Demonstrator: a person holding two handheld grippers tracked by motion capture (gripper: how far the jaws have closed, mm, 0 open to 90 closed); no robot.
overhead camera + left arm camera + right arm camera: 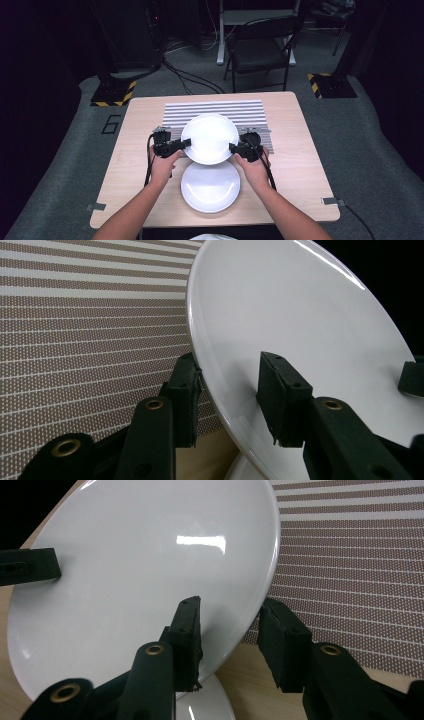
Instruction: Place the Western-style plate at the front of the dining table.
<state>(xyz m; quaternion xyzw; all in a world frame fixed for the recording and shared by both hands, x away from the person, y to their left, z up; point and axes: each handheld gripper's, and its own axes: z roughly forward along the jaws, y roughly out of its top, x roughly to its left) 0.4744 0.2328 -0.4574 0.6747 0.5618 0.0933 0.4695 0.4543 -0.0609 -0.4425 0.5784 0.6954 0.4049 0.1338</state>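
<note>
A white plate [210,137] [300,315] [140,570] hangs tilted above the table, held at opposite rims. My left gripper [187,143] [227,390] is shut on its left rim, one jaw under and one on top. On the right rim my right gripper [232,147] [227,625] is shut the same way. A second white plate [210,187] [240,472] [210,705] lies flat on the wooden table [140,165] just below and nearer to me. A striped placemat [215,110] [75,340] [360,555] lies beneath the far half of the held plate.
A dark folding chair [260,47] stands behind the table. Two stand bases with yellow-black tape [115,92] [330,85] sit on the grey floor at the far corners, with cables [190,80] running between them.
</note>
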